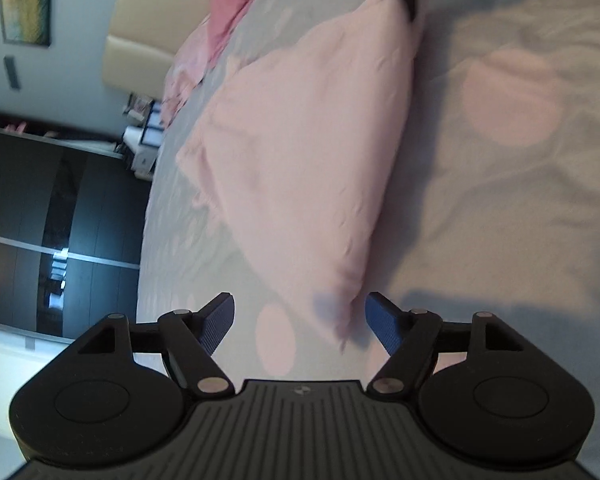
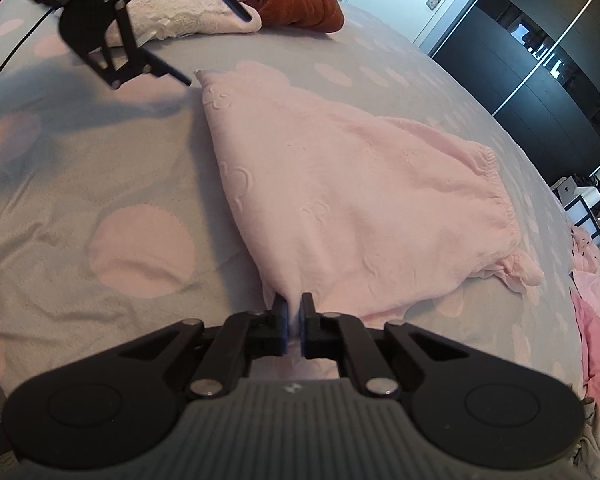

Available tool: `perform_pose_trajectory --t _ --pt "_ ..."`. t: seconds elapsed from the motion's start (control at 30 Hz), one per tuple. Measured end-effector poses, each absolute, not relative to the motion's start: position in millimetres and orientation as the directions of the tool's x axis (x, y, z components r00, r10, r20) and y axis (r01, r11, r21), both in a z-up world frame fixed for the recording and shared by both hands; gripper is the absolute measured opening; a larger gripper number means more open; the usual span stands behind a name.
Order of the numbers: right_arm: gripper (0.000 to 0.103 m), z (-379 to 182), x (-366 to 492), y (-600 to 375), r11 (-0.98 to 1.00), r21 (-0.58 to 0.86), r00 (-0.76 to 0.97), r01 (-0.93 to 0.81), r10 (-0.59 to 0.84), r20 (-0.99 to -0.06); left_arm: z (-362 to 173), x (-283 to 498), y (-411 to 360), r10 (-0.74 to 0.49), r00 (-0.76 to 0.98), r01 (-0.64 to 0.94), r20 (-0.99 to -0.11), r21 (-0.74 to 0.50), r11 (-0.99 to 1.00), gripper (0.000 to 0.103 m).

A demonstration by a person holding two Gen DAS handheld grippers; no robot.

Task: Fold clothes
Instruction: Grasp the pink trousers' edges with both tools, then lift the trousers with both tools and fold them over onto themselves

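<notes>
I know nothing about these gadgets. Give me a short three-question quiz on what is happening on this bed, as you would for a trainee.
1. True or false: the right gripper is pinching a corner of the pale pink embossed cotton garment.
2. The left gripper has its jaws: A) spread apart, B) clamped on fabric, C) out of sight.
3. Which bundle lies beside the white lace cloth at the far end of the grey bedspread with pink dots?

Key: 1 true; 2 A; 3 the rust-red plush bundle.
</notes>
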State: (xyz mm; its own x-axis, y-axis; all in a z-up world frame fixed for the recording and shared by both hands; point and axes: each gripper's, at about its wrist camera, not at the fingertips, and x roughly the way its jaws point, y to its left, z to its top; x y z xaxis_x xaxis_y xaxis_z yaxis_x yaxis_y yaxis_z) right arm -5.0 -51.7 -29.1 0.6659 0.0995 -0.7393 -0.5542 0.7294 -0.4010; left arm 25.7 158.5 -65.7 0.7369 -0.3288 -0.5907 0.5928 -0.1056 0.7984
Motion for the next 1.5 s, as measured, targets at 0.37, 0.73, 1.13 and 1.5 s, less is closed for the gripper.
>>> perform_pose_trajectory --t 0.37,0.73,1.13,1.5 --pt "0.007 -27.8 -3.0 -54.5 0.74 -0.382 0.663 -0.553 0.115 -0.739 -95.9 53.3 122.2 -0.272 0.712 0.61 -0.647 0.762 -0.216 0.03" --pt "0.006 6.2 -15.2 -77.6 0.716 -0.372 0.633 -0.591 0.126 -0.763 -52.0 29.5 107.3 -0.259 0.652 0.666 -0.712 0.702 -0.252 0.002" --pt "0.006 98.4 -90.8 -151.6 0.708 -0.264 0.544 -0.655 0.199 -0.815 46.2 -70.9 65.1 -0.302 0.514 0.798 -0.803 0.576 -0.175 0.001" --pt "0.006 152.0 -155.9 -189.9 0.692 -0.233 0.539 -0.684 0.263 -0.8 108.2 -119.4 53.2 -0.322 0.426 0.876 -0.845 0.475 -0.087 0.001"
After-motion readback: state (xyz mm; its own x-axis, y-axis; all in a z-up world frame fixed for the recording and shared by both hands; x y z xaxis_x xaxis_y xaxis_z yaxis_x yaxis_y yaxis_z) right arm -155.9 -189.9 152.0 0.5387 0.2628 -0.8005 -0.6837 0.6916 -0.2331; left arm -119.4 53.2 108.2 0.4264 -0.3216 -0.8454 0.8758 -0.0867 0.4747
